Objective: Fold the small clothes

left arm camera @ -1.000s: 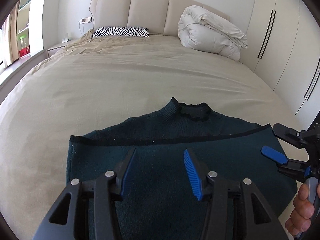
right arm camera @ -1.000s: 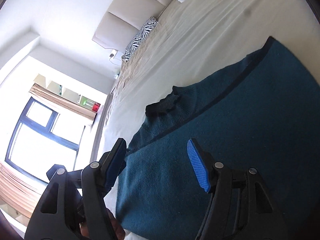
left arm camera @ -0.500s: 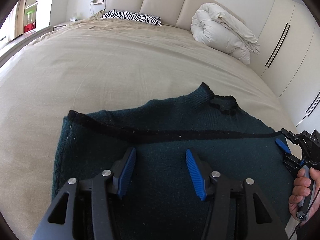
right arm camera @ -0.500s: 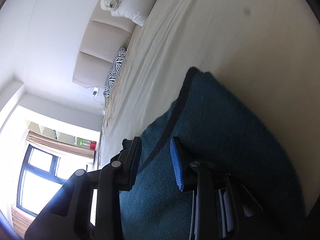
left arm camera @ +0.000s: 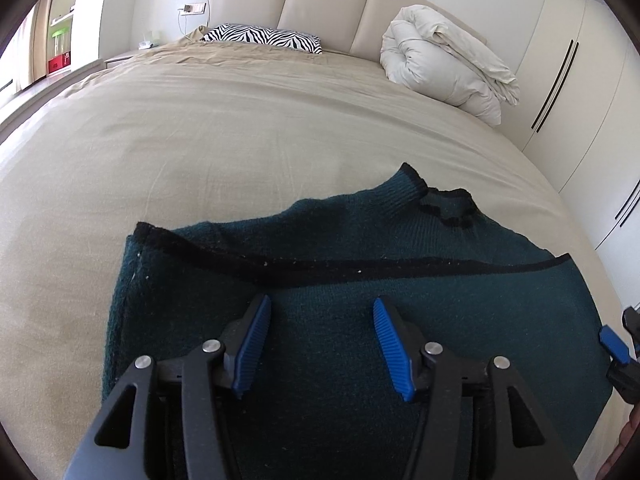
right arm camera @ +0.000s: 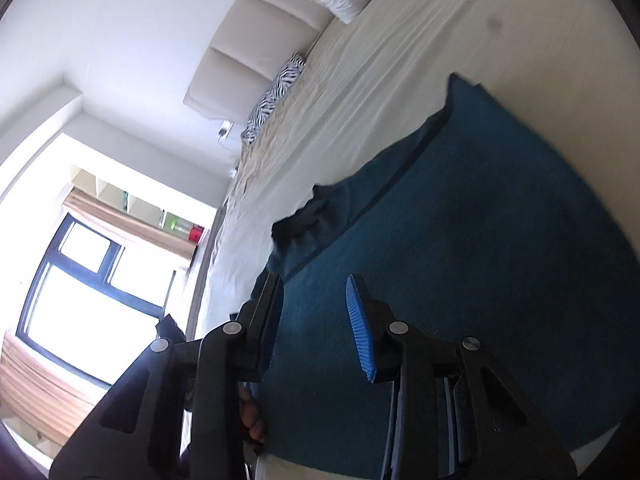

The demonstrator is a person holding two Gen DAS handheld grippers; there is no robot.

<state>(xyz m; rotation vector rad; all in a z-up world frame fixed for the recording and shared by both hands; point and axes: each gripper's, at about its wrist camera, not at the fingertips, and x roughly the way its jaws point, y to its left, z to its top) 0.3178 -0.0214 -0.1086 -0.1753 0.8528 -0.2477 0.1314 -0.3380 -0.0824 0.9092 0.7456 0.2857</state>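
Observation:
A dark teal knitted sweater (left arm camera: 360, 276) with black trim lies folded on the beige bed (left arm camera: 240, 128), its collar (left arm camera: 444, 208) pointing to the headboard. My left gripper (left arm camera: 320, 340) is open and empty, just above the sweater's near half. My right gripper (right arm camera: 316, 320) is open and empty over the sweater (right arm camera: 480, 240), seen tilted. The right gripper also shows at the right edge of the left wrist view (left arm camera: 618, 346), by the sweater's right side.
A zebra-print pillow (left arm camera: 262, 38) and a rolled white duvet (left arm camera: 448, 72) lie at the head of the bed. White wardrobe doors (left arm camera: 580, 80) stand on the right. A window (right arm camera: 80, 280) and shelves are on the left side.
My right gripper closed partway half a second ago and has opened again, tilted over the sweater. The left gripper stayed open and shifted slightly over the sweater.

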